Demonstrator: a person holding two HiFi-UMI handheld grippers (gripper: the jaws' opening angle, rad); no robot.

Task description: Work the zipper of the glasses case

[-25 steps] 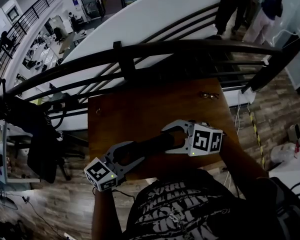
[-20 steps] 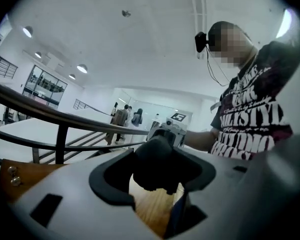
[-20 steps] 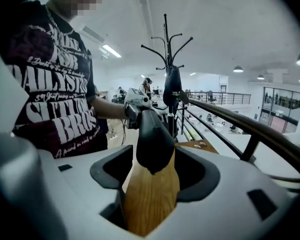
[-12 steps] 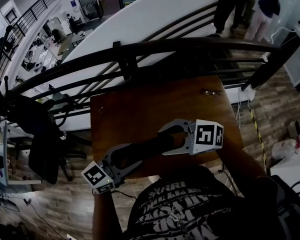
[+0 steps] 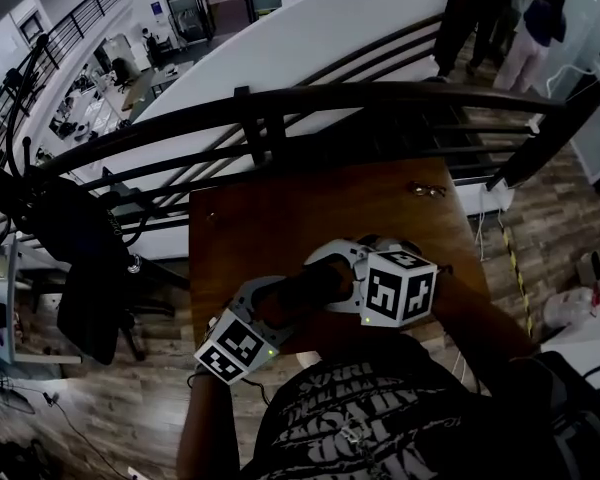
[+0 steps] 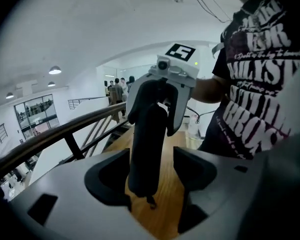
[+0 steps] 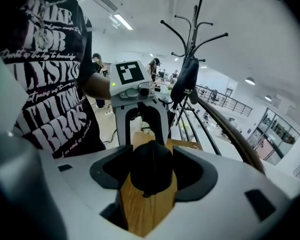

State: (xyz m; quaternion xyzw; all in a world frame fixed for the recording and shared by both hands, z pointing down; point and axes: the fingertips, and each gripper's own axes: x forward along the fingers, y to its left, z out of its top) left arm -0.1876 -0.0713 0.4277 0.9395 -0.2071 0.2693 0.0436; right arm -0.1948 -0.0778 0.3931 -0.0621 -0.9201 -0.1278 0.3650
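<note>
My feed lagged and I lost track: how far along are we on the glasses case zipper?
Done: the glasses case is held above the table, one end clamped in the right hand-held gripper. In hand: the left hand-held gripper has just been opening its jaws, with the case's other end between them. Left: the zipper pull hangs ungripped; the case looks closed.

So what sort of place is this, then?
Probably an upper gallery in an open-plan office or workshop. A dark railing runs past the wooden table, desks show on a lower floor beyond it, and a coat stand is nearby.
</note>
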